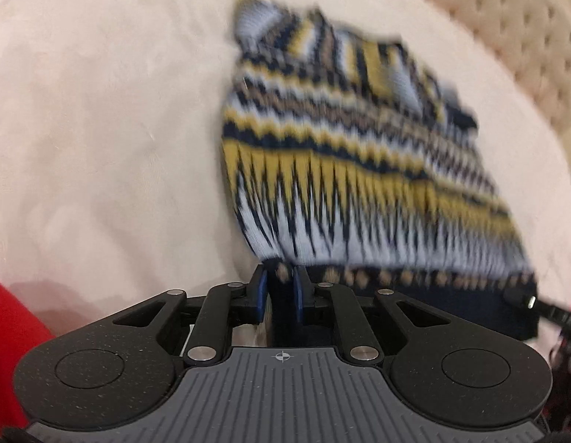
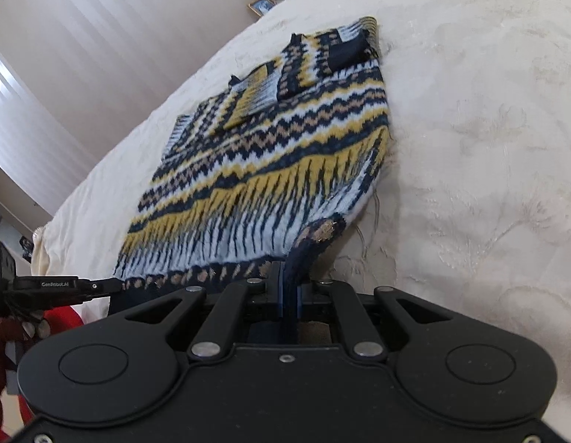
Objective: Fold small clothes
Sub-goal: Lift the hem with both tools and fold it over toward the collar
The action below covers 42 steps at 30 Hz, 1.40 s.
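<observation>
The patterned sweater [image 2: 270, 155] lies on the bed [image 2: 470, 147], sleeves folded in. Left claw [image 1: 279, 288] and right claw [image 2: 287, 288] each pinch the dark hem [image 2: 196, 275] — closed on it. Lift both corners evenly, keep the hem tight, then lay it toward the collar.

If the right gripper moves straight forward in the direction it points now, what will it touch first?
The right gripper is already shut on the sweater's dark hem, so going forward it would first push into the sweater's own body lying ahead on the cream bedspread. Depth is unclear, but nothing else appears in that line.
</observation>
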Tool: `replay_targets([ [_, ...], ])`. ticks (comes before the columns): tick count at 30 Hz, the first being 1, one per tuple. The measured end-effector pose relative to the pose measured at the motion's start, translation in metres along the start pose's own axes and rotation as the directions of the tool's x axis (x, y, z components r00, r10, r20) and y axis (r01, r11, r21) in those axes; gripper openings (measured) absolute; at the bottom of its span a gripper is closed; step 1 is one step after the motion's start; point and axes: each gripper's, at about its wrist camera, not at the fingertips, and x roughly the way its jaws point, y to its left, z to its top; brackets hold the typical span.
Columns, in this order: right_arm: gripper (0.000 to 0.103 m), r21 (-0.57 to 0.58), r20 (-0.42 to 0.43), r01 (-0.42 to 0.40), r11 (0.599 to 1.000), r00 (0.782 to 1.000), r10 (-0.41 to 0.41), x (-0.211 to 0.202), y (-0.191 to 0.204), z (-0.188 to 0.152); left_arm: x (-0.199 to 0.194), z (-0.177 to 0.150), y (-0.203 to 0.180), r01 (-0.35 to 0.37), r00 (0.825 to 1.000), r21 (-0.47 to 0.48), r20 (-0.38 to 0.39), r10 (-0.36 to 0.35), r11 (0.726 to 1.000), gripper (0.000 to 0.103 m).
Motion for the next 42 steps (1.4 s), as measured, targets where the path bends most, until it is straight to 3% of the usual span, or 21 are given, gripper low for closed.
replay_targets([
  [2, 0.019, -0.001, -0.007, 0.005, 1.0, 1.0, -0.005, 0.001, -0.001, 0.0, 0.009, 0.003, -0.003, 0.005, 0.998, 0.028, -0.061, -0.003, 1.0, 0.017],
  [4, 0.021, 0.0, -0.011, 0.008, 1.0, 1.0, -0.008, 0.002, -0.002, -0.001, 0.017, 0.004, -0.004, 0.019, 0.994, 0.041, -0.111, -0.014, 0.999, 0.03],
  [6, 0.021, 0.008, -0.017, 0.007, 1.0, 1.0, -0.007, 0.003, -0.004, -0.002, 0.021, 0.004, -0.006, 0.026, 0.992, 0.053, -0.125, -0.019, 0.998, 0.033],
  [8, 0.022, 0.018, -0.022, 0.006, 1.0, 1.0, -0.006, 0.005, -0.005, -0.004, 0.022, 0.003, -0.01, 0.03, 0.991, 0.088, -0.133, -0.018, 0.996, 0.031],
  [9, 0.022, 0.025, -0.024, 0.004, 1.0, 1.0, -0.003, 0.006, -0.006, -0.004, 0.021, 0.003, -0.011, 0.045, 0.991, 0.09, -0.127, -0.034, 0.995, 0.02],
  [10, 0.022, 0.032, -0.025, 0.0, 0.999, 1.0, 0.0, 0.007, -0.006, -0.005, 0.017, 0.002, -0.009, 0.079, 0.991, 0.075, -0.113, -0.07, 0.994, 0.005],
  [13, 0.022, 0.042, -0.021, -0.007, 0.999, 1.0, 0.008, 0.006, -0.007, -0.006, 0.008, 0.0, 0.0, 0.131, 0.99, 0.011, -0.059, -0.13, 0.991, 0.005],
  [14, 0.014, 0.037, -0.01, -0.011, 0.999, 1.0, 0.011, 0.004, -0.007, -0.005, 0.003, -0.001, 0.005, 0.153, 0.988, -0.019, -0.028, -0.154, 0.988, 0.005],
  [15, 0.014, 0.031, 0.004, -0.024, 0.999, 1.0, 0.024, 0.002, -0.005, -0.004, -0.001, 0.0, 0.007, 0.17, 0.985, -0.034, -0.004, -0.17, 0.985, 0.005],
  [19, 0.014, 0.026, 0.101, -0.098, 0.995, 0.99, 0.095, -0.014, 0.002, 0.011, -0.021, 0.002, 0.006, 0.218, 0.971, -0.035, 0.104, -0.213, 0.975, 0.005],
  [21, 0.014, 0.026, 0.162, -0.127, 0.992, 0.979, 0.121, -0.023, 0.004, 0.023, -0.035, 0.007, 0.002, 0.237, 0.957, -0.004, 0.171, -0.233, 0.971, 0.005],
  [26, 0.014, 0.027, 0.275, -0.172, 0.985, 0.948, 0.158, -0.029, 0.009, 0.061, -0.066, 0.037, -0.016, 0.265, 0.902, 0.076, 0.332, -0.275, 0.961, 0.005],
  [32, 0.014, -0.034, 0.34, -0.175, 0.984, 0.924, 0.177, -0.02, 0.022, 0.115, -0.073, 0.086, -0.026, 0.287, 0.846, 0.096, 0.442, -0.299, 0.953, 0.005],
  [38, 0.014, -0.08, 0.382, -0.177, 0.981, 0.904, 0.194, 0.008, 0.031, 0.179, -0.065, 0.135, -0.031, 0.274, 0.81, 0.101, 0.512, -0.286, 0.956, 0.005],
  [42, 0.014, -0.084, 0.382, -0.164, 0.983, 0.906, 0.184, 0.041, 0.034, 0.22, -0.049, 0.17, -0.032, 0.259, 0.797, 0.083, 0.544, -0.261, 0.962, 0.005],
])
